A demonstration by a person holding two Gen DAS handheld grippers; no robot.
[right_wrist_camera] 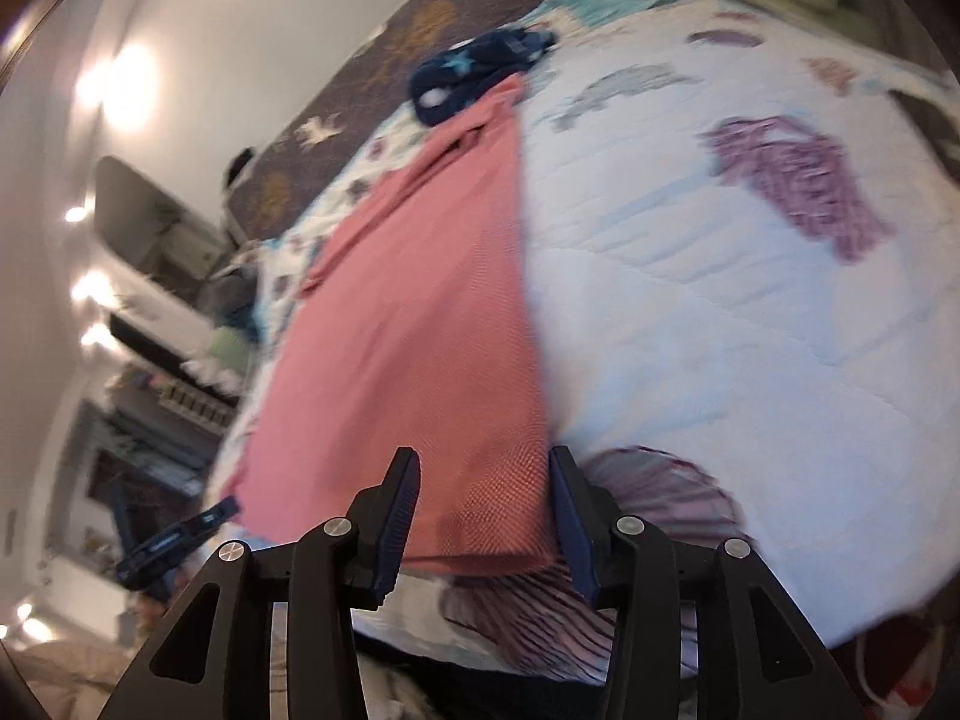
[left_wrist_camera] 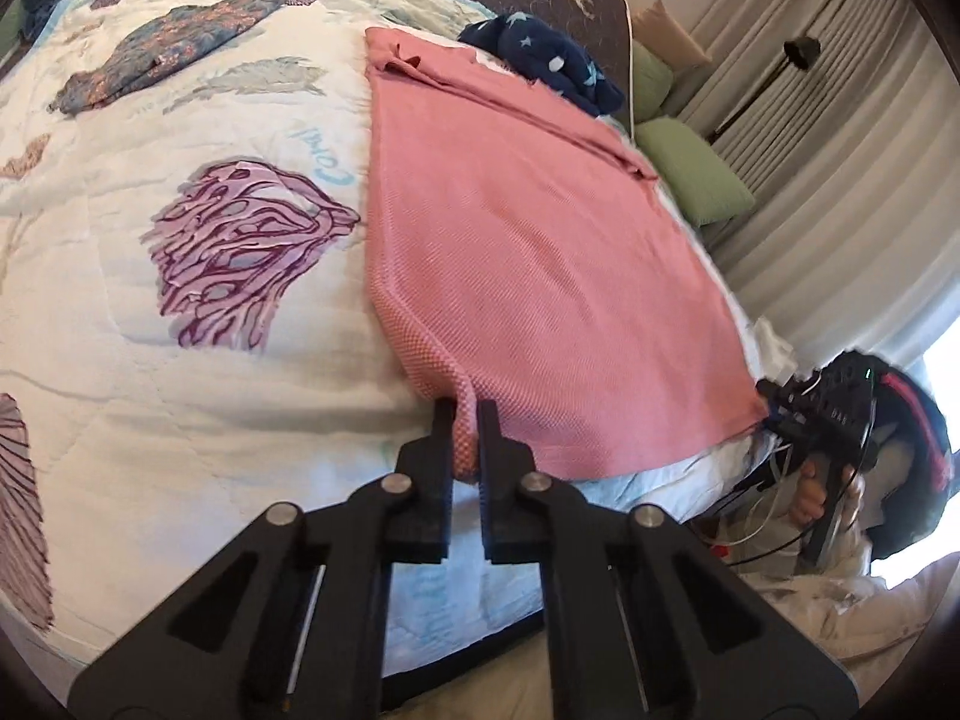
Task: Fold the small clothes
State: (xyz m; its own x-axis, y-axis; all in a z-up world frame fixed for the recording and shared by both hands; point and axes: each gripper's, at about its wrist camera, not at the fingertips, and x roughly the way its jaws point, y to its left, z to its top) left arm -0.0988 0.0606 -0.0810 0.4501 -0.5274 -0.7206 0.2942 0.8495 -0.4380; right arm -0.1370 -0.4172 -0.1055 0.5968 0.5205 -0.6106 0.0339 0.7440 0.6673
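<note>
Closest in, the left gripper (left_wrist_camera: 467, 420) has its black fingers (left_wrist_camera: 443, 420) pinched on the near left corner of a pink knit garment (left_wrist_camera: 528, 276), bunching the cloth into a small ridge, probably to lift that corner for a fold. That garment lies flat on a white quilt (left_wrist_camera: 180, 360) printed with purple coral and shells. Further right, the right gripper (right_wrist_camera: 485, 468) stands with its jaws apart, straddling the near right corner without pressing it, seemingly lining up a matching grip. At the far end, a navy star-print piece (left_wrist_camera: 540, 63) lies crumpled just beside the pink one.
</note>
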